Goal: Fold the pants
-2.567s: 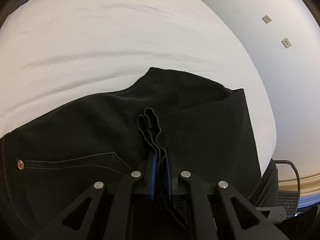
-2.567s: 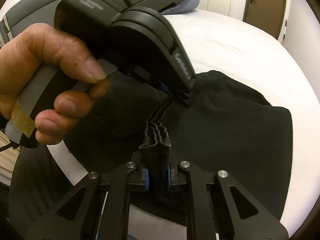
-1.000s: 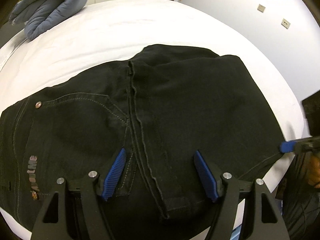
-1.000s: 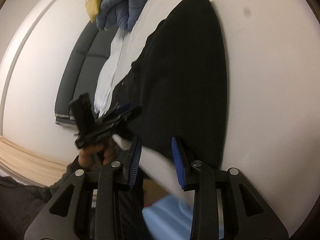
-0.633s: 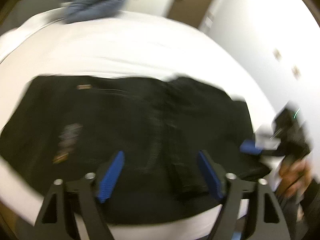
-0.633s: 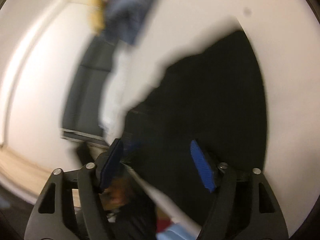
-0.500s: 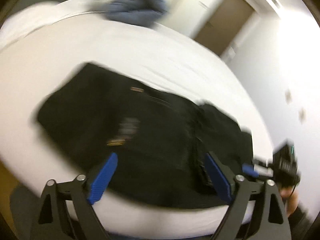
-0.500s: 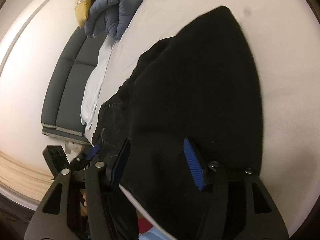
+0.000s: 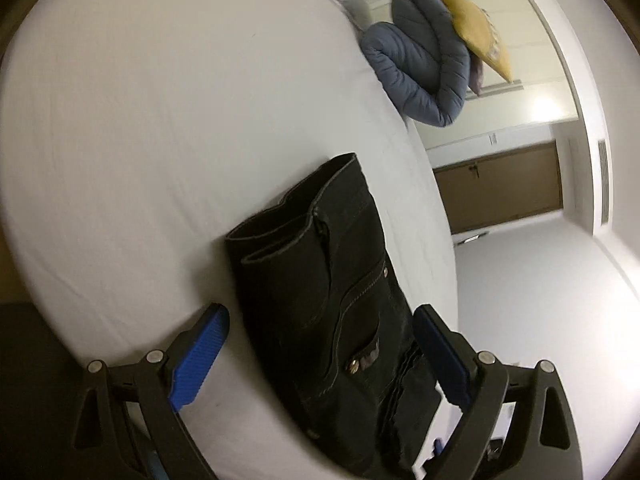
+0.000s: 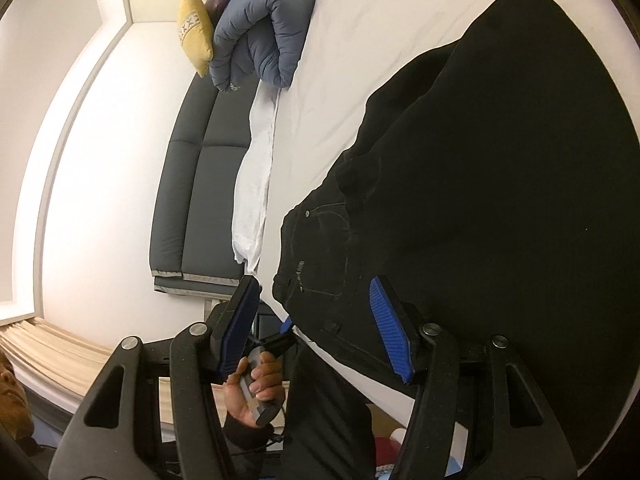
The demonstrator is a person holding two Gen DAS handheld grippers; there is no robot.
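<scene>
Your black pants (image 9: 320,300) lie flat on the white bed (image 9: 160,140), bunched into a compact folded stack close to the bed's near edge, with the waistband and its rivets toward the left side and the broad dark panel spreading away across the sheet in the right wrist view (image 10: 500,180). They sit at that edge, I judge, so you can reach both ends without leaning over the mattress. Your left gripper (image 9: 320,356) hangs just above the waistband end with its blue pads spread wide and nothing between them; it straddles the cloth, likely lined up for a fresh pinch or a smoothing pass. Your right gripper (image 10: 316,324) is also spread apart and empty, poised over the pocket corner of the pants near the bed's edge. Through it you can see your left hand (image 10: 256,388) wrapped around the other tool's handle below the mattress line. Further off, a rolled blue duvet (image 9: 420,76) and a yellow cushion (image 9: 472,28) rest at the far end of the bed, well apart from the pants
</scene>
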